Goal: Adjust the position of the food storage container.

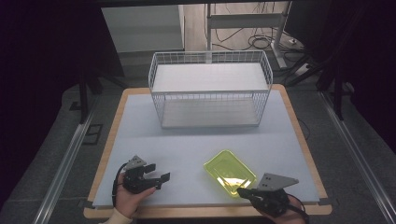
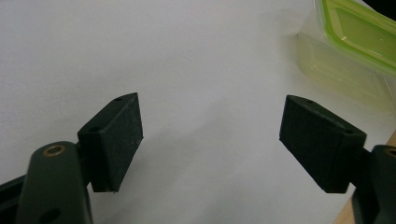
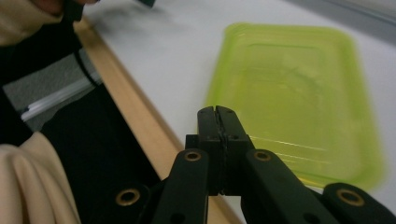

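Note:
A lime-green lidded plastic container (image 1: 229,171) lies on the pale mat near the front right; it fills much of the right gripper view (image 3: 299,93) and shows at the top right of the left gripper view (image 2: 355,42). My left gripper (image 1: 158,179) rests at the front left of the mat, open, its jaws wide apart over bare mat (image 2: 210,135), well left of the container. My right gripper (image 1: 242,192) sits at the front edge just below the container's near corner, shut with its jaws pressed together on nothing (image 3: 217,112).
A white wire basket (image 1: 210,88) with a shelf stands at the back middle of the mat. The table's wooden edge (image 1: 205,212) runs along the front. A cream sleeve (image 3: 28,186) shows at the left of the right gripper view.

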